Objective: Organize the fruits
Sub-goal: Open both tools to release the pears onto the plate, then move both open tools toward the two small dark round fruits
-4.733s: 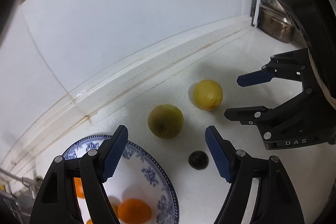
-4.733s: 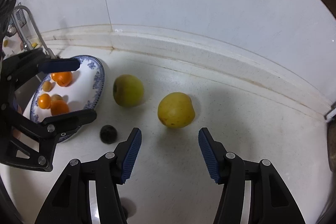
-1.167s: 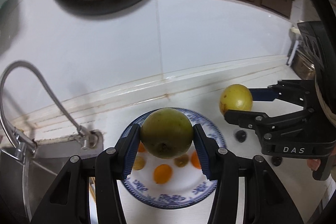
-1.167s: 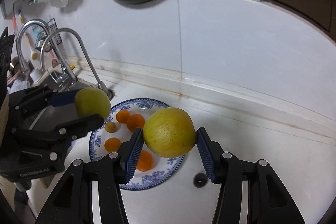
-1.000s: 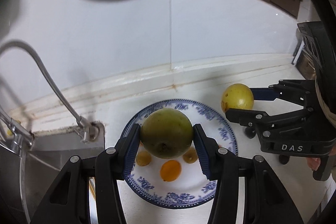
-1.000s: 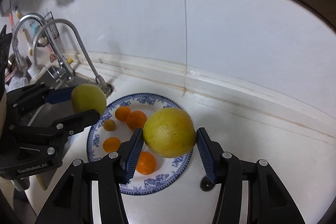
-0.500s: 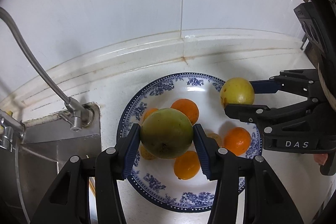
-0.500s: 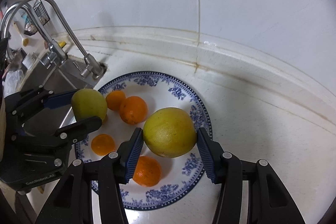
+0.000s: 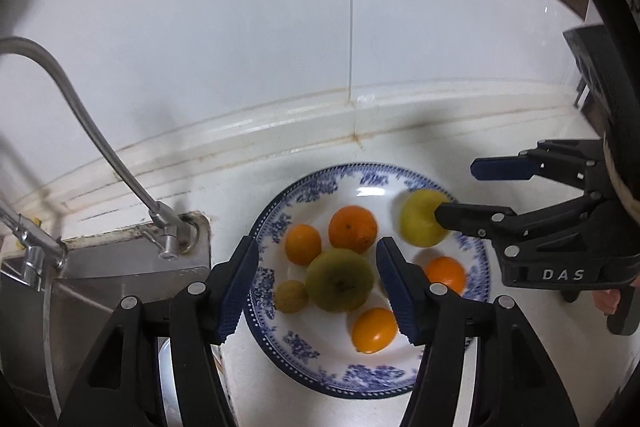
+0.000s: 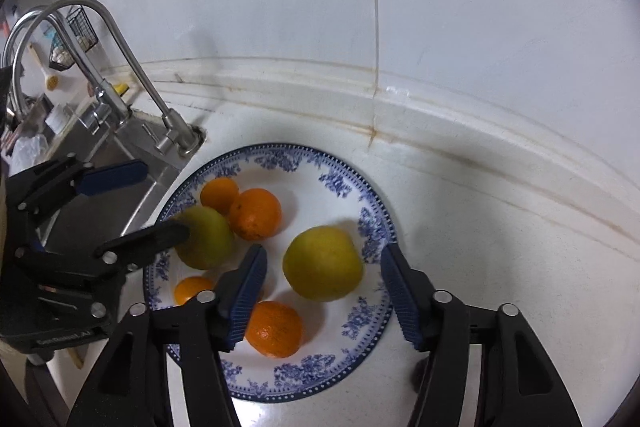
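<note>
A blue-patterned white plate (image 9: 304, 367) (image 10: 360, 339) on the counter holds several small oranges. A green round fruit (image 9: 340, 279) (image 10: 206, 237) lies on the plate between the fingers of my open left gripper (image 9: 316, 285) (image 10: 136, 199). A yellow round fruit (image 10: 323, 263) (image 9: 420, 217) lies on the plate's right side between the fingers of my open right gripper (image 10: 322, 293) (image 9: 472, 193). Neither gripper touches its fruit.
A steel sink (image 9: 100, 291) with a curved tap (image 9: 100, 147) (image 10: 132, 75) lies left of the plate. The white tiled wall and its ledge (image 10: 440, 115) run behind. A small dark fruit (image 10: 418, 371) sits mostly hidden behind the right gripper's finger.
Both grippers opened and let go of their fruits, which now rest on the plate. Both grippers have drawn back and up a little.
</note>
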Tool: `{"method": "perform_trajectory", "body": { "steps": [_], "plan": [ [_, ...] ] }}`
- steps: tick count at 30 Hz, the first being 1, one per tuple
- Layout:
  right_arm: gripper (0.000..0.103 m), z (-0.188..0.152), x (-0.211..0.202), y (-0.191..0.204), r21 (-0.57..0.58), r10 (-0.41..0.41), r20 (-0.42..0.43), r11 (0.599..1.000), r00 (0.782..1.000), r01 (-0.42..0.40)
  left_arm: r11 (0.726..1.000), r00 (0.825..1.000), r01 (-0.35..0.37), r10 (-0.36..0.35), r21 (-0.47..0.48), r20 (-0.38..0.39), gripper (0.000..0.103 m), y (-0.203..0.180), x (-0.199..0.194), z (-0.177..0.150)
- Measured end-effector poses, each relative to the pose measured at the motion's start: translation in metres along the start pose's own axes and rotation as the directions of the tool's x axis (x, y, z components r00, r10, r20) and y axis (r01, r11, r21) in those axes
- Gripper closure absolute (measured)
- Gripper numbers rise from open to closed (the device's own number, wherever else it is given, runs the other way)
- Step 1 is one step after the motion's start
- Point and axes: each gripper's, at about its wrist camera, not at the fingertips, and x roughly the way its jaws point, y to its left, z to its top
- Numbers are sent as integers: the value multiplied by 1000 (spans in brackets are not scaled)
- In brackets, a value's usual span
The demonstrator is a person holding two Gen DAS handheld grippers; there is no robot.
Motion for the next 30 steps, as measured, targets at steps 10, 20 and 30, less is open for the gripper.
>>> {"method": "perform_trajectory", "body": {
  "steps": [10,20,30],
  "plan": [
    [33,-18,-69,6,-15,-123,139,992,983,126,1000,992,15,-17,18,126,34,-24,-57,-3],
    [33,-59,-134,-6,86,-212,234,977,949,197,995,974,38,-58,93,219,26,-67,-98,-13],
    [33,-114,-165,-16,189,-271,253,955,929,228,982,961,100,-137,160,239,25,-107,-106,-35]
  ]
}}
